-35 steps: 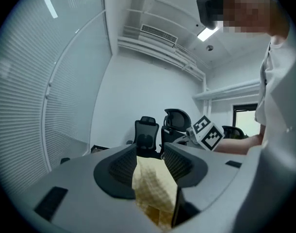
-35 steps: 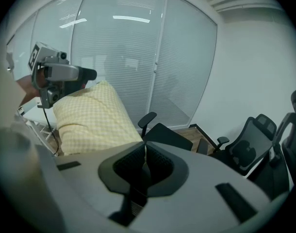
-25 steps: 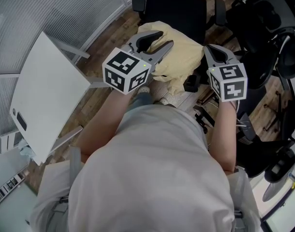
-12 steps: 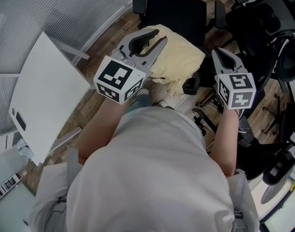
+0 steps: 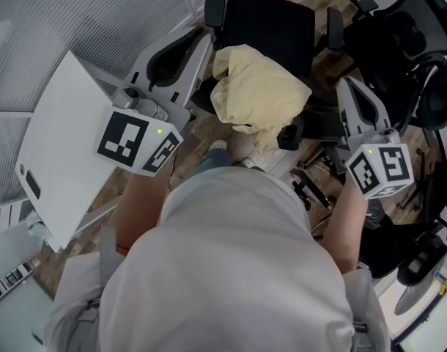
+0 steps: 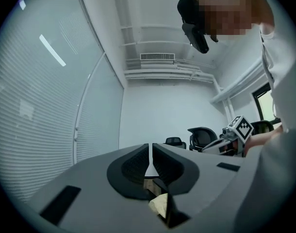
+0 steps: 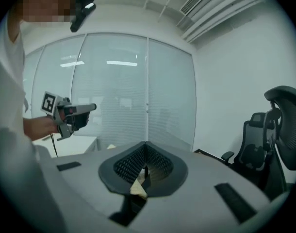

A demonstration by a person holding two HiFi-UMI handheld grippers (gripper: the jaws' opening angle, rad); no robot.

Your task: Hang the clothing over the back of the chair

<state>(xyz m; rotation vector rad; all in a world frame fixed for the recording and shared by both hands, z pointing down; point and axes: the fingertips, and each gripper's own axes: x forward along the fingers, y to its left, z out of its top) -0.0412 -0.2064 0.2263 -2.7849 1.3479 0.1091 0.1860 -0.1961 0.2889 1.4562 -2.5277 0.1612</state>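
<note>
We see the pale yellow clothing (image 5: 260, 94) lying in a loose, crumpled heap just above the centre of the head view. It is draped over the near edge of a black office chair (image 5: 271, 17), and part of it hangs down the side that faces us. We cannot tell whether that edge belongs to the chair's back or its seat.

Both grippers are held clear of the cloth, one on each side. The left gripper (image 5: 205, 39) is at the upper left, its tips just beside the clothing but apart from it. Its jaws are closing and stand narrow, with only a thin slit of light between the pads and nothing in that slit. The right gripper (image 5: 349, 86) is at the right of the frame, near the chair's armrest. Its jaws are pressed together on nothing.

A white desk (image 5: 69, 138) fills the left of the head view, below a wall of pale blinds (image 5: 77, 13). More black chairs (image 5: 421, 42) crowd the upper right corner
</note>
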